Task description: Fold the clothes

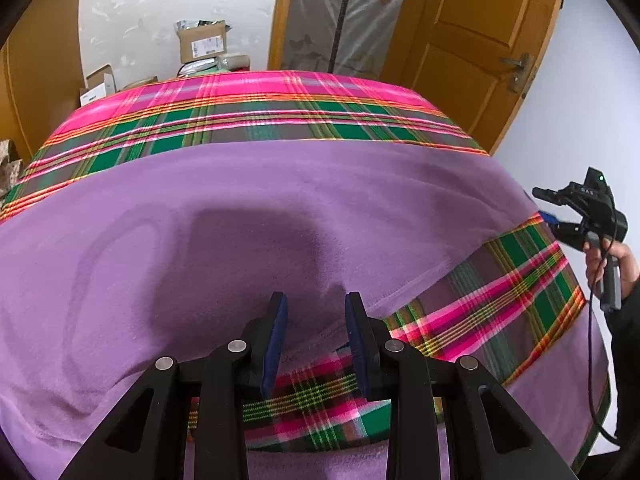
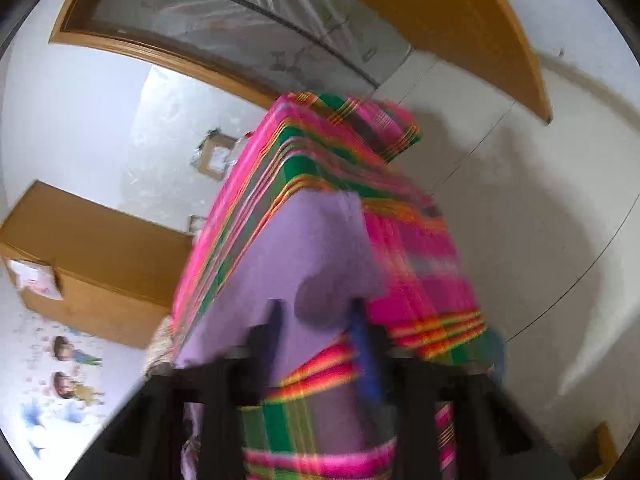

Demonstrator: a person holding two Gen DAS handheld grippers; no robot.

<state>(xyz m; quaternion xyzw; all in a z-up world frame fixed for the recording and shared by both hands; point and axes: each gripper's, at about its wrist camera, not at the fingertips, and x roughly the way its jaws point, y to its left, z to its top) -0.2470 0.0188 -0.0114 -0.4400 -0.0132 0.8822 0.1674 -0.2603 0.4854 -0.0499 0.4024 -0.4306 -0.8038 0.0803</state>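
Left gripper [image 1: 316,320]: nearest the lens, jaws parted, gripping nothing, poised above the near hem of the garment.

Purple garment [image 1: 248,216]: soft fleece-like cloth, spread wide and mostly flat across the plaid bed cover [image 1: 256,108]. One near edge runs diagonally off to the right; a further strip of purple lies at the near right. A faint oval crease shows at the left. No stacked fold layers can be made out; whether it is a broad single layer or already halved cannot be settled. Judged unfinished: the piece is not yet a compact bundle.

Right gripper [image 1: 560,210]: held by a hand [image 1: 612,256] off the bed's right edge, jaws apart, empty; its own view is blurred.

Beyond: cardboard boxes [image 1: 202,42], wooden door [image 1: 472,36].
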